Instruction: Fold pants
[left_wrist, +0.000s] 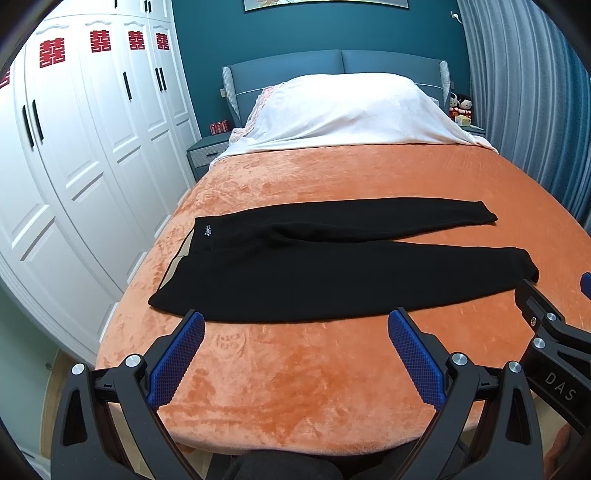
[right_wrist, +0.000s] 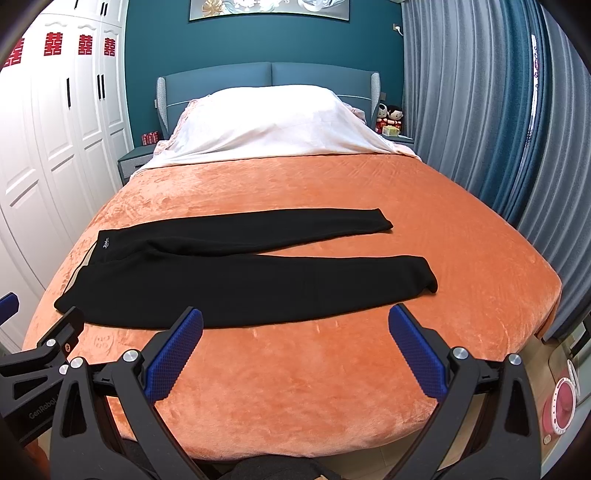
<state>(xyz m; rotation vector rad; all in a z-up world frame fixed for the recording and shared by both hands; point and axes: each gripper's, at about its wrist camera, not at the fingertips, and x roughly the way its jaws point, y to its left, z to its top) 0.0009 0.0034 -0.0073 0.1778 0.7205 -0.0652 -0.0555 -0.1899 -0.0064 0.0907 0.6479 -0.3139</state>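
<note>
Orange plush blanket (left_wrist: 332, 387) bears flat black pants (left_wrist: 332, 269); both tongs (left_wrist: 295, 321) (right_wrist: 295, 319) gape wide, seemingly above it.

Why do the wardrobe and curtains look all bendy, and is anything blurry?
Left wrist view: the fisheye lens bows the white wardrobe and darkens the corners; the black pants stay sharp. Right wrist view: the curtains curve the same way, the orange blanket shows soft sheen, no harsh glare.

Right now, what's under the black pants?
The black pants lie flat on the orange blanket. The blanket shows all around them, but the part right beneath is covered, so anything there can't be seen.
</note>
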